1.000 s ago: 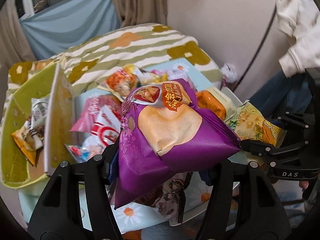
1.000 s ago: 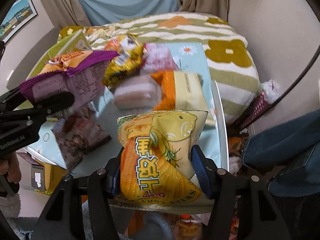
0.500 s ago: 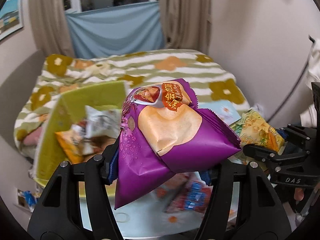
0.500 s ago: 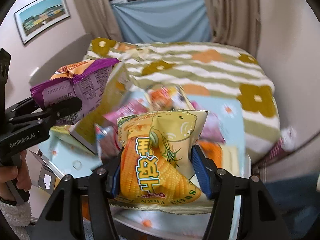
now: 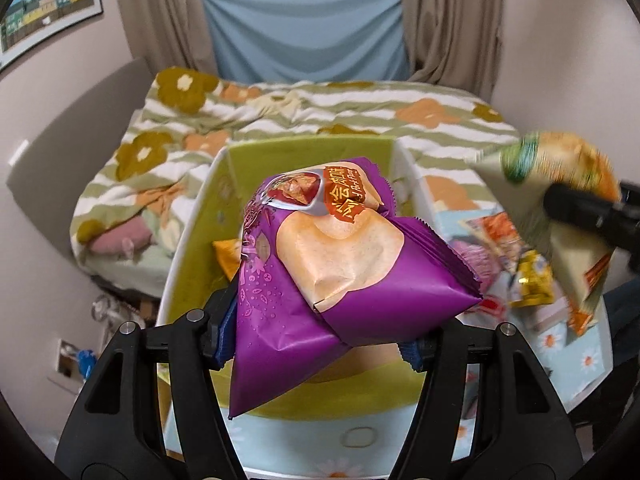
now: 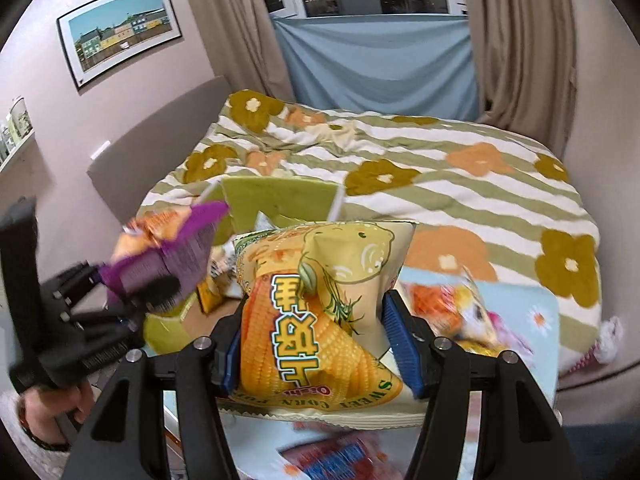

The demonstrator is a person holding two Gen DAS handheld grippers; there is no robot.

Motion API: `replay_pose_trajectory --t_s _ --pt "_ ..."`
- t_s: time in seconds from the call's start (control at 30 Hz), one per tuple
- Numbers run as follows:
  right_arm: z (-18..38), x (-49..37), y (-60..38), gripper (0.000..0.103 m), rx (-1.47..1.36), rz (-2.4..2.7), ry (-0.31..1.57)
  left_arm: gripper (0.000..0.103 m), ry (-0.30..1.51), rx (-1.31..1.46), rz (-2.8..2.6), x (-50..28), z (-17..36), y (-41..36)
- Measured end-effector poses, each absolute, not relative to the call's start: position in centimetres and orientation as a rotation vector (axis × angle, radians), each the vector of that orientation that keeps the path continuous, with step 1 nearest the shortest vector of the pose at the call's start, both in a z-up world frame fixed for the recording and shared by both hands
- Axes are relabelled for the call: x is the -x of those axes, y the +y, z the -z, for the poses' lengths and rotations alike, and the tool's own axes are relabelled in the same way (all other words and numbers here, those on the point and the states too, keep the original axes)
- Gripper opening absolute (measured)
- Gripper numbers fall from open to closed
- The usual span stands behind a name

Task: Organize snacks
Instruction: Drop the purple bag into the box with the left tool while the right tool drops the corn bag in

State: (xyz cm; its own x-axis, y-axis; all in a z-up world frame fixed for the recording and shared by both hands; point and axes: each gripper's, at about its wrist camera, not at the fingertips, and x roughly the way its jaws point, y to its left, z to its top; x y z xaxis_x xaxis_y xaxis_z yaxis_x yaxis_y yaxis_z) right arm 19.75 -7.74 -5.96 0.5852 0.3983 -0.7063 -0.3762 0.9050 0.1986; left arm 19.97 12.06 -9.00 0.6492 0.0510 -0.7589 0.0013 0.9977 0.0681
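Transfer step in hand. Left tool [image 5: 320,344] is clamped on the purple snack pack [image 5: 340,264], held above the green box [image 5: 192,236]. Right tool [image 6: 316,344] grips the corn snack bag [image 6: 320,320] beside it. Next move, in my judgement: lower, release inside the box.
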Motion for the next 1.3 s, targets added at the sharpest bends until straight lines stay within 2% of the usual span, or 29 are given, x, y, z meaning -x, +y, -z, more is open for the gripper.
replay_pose_trajectory --t_s 0.3,0.33,0.4,0.43,1.3 --pt "6.5 -22.3 -3.0 0.057 0.008 -0.498 0.858 0.062 0.950 -0.063 -0.056 -21.7 13.2 14.7" --pt "6.7 -22.4 -2.8 0.057 0.010 -0.500 0.861 0.066 0.958 -0.063 -0.063 -21.8 13.6 14.8" --pt "7.1 -22.7 -2.4 0.057 0.011 -0.503 0.871 0.086 0.968 -0.067 -0.078 -21.9 14.3 14.9" --pt "7.3 -22.9 -2.3 0.057 0.008 -0.503 0.877 0.103 0.968 -0.078 -0.105 -21.8 14.5 15.0" --pt "10.4 -26.5 1.2 0.058 -0.069 -0.450 1.021 0.103 0.938 -0.006 0.062 -18.3 12.2 17.8"
